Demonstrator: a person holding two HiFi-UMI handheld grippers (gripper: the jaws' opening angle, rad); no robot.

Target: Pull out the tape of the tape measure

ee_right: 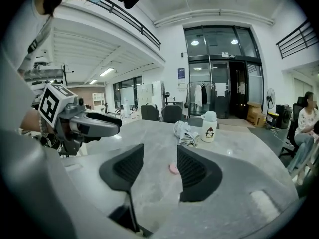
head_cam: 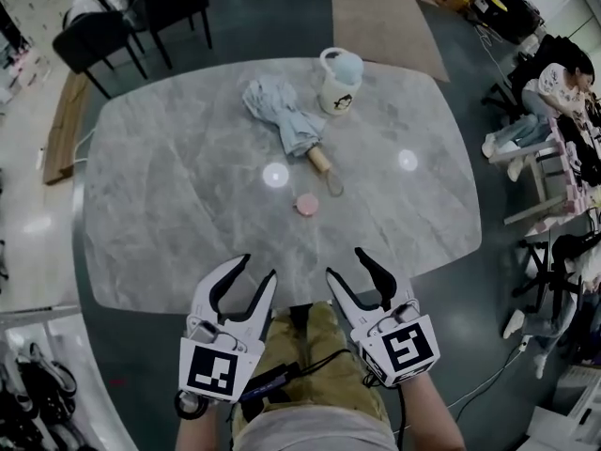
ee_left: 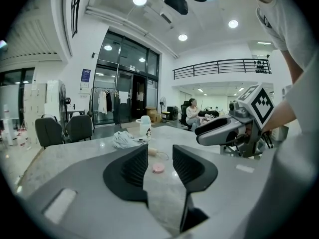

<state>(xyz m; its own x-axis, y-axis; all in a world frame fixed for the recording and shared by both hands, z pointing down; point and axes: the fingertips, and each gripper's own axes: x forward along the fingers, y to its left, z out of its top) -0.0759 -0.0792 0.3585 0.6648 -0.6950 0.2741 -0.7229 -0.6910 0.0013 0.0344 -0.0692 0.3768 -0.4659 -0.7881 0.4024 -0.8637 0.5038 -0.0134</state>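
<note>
A small, round, flat pink tape measure [head_cam: 307, 204] lies near the middle of the grey marble surface [head_cam: 169, 214], just beside the wooden handle of a folded pale blue umbrella [head_cam: 280, 111]. A white penguin-printed bottle [head_cam: 340, 81] stands beyond. At the near edge, the left tool [head_cam: 259, 269] and right tool [head_cam: 346, 263] hover with jaws released and empty, well apart from the tape measure.

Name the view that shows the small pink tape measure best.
The head view: the pink tape measure lies whole and unobstructed on the table, seen from above. The left gripper view shows it small and low-angled between the open jaws; the right gripper view has it tight against one jaw's edge.
</note>
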